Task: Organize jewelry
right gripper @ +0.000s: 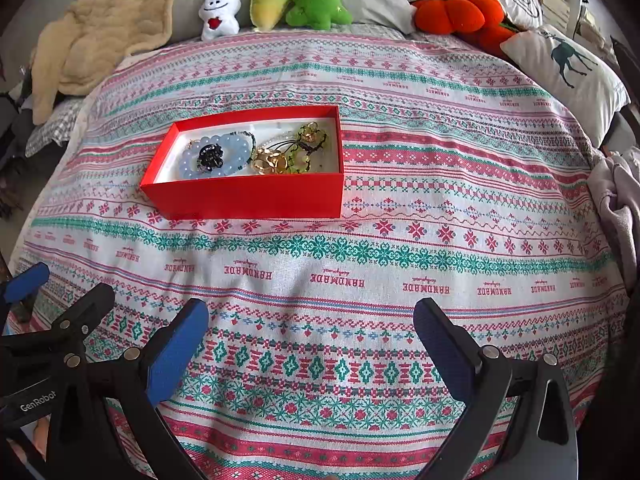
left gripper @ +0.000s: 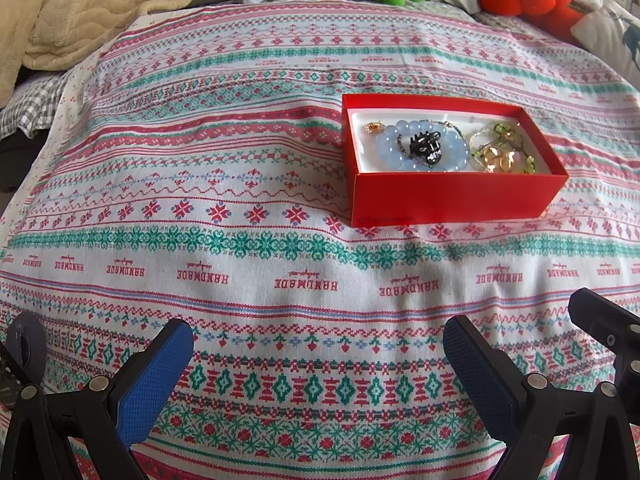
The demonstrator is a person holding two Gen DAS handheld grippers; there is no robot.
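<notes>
Left wrist view: left hand-held gripper (left gripper: 318, 354) wide, empty | right hand-held gripper (right gripper: 310, 334) wide, empty | jewelry heaped in red box (left gripper: 456, 196) on bed, well ahead | risk: clip (left gripper: 425, 148) tangled with beads (left gripper: 384, 148), chains snag; soft cloth (left gripper: 240, 280) lets box tip.

Black hand-held gripper (right gripper: 312, 340), blue pads (right gripper: 176, 356), "GenRobot" marking.

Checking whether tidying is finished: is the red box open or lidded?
Open. The red box has no lid on it; the blue bead bracelet and black hair claw lie visible inside on the white lining.
</notes>
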